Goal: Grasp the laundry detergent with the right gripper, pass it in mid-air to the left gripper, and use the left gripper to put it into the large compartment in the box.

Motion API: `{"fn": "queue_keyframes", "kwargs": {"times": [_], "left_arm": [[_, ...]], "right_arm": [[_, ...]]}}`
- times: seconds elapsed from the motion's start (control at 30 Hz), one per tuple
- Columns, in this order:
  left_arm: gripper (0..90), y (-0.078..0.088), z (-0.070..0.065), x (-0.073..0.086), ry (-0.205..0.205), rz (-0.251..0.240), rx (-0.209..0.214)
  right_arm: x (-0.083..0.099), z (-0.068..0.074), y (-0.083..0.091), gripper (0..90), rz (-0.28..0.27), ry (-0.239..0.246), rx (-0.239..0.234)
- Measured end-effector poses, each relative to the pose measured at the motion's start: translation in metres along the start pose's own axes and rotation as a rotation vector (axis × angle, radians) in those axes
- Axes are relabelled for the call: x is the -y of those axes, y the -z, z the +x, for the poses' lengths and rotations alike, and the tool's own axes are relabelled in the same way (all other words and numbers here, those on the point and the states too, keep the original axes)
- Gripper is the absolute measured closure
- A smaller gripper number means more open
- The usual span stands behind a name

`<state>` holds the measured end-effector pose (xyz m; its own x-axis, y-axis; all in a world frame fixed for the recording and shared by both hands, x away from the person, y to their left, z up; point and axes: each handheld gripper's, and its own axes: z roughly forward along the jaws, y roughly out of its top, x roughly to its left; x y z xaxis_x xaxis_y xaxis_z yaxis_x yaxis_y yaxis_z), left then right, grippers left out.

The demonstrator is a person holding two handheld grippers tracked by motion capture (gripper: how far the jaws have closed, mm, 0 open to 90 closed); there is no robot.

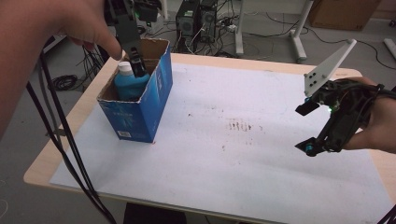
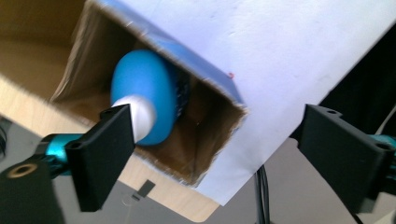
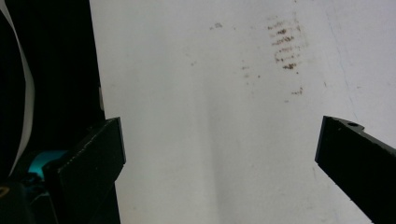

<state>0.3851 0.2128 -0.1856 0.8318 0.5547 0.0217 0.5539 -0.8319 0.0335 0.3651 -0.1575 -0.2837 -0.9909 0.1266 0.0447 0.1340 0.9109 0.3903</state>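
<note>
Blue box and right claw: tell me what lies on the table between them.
Nothing stands there. In the high view, the stretch between the blue box and the right claw is bare white table cover, marked with faint brown smudges.

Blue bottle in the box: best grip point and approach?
Grip the white cap and neck of the blue bottle, coming straight down through the open top of the blue cardboard box. The bottle stands upright against the box walls, which cover its body, so the cap end is the exposed part. The left tool already hangs open above it.
</note>
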Motion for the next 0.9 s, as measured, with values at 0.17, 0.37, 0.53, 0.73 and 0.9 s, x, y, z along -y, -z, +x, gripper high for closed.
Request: {"fn": "queue_keyframes", "kwargs": {"times": [0.17, 0.37, 0.53, 0.73, 0.9], "left_arm": [[6.5, -0.005, -0.015, -0.013, -0.078, 0.015, 0.022], [6.2, -0.010, -0.023, -0.026, -0.157, 0.014, 0.041], [3.5, -0.017, -0.026, -0.038, -0.223, 0.028, 0.050], [3.5, -0.026, -0.027, -0.055, -0.259, 0.030, 0.078], [1.6, -0.032, -0.025, -0.065, -0.254, 0.038, 0.089]], "right_arm": [[-0.005, -0.003, 0.005, 0.8, 0.073, 0.015, 0.020], [-0.016, -0.007, 0.011, 0.8, 0.126, 0.040, 0.030], [-0.023, -0.014, 0.016, 0.8, 0.193, 0.053, 0.040], [-0.029, -0.027, 0.023, 0.8, 0.266, 0.074, 0.051], [-0.033, -0.042, 0.026, 0.8, 0.321, 0.093, 0.067]]}}
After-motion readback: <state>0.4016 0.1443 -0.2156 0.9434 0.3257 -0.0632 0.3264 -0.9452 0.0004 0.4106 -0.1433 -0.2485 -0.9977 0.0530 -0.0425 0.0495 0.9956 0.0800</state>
